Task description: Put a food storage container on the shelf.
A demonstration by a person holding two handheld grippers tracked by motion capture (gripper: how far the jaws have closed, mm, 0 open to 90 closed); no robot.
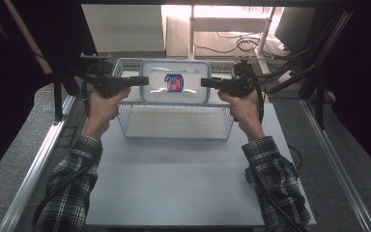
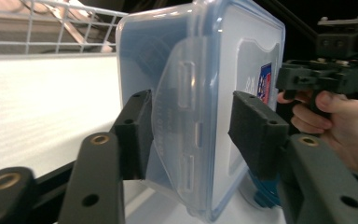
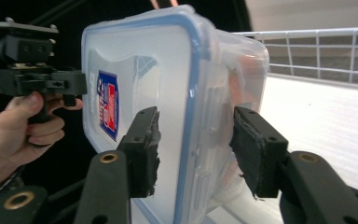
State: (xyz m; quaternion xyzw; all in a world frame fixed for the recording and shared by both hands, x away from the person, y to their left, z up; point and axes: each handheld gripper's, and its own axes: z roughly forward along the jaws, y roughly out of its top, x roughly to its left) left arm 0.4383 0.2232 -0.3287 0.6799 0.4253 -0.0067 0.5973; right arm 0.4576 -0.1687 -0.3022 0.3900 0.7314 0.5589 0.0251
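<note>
Box (image 1: 175, 82): clear plastic, blue-rimmed lid, red-and-blue label; held at upper centre of the high view, above the wire basket (image 1: 174, 126). Contents cannot be made out through the frosted walls. Left gripper (image 1: 142, 80): its pads are pinched on the box's left end. In the left gripper view the far pad is seen with a slight gap. Right gripper (image 1: 206, 82): pads are pressed on the right end. The basket's far rim is hidden behind the box; bare table (image 1: 174, 183) is seen below the basket.
</note>
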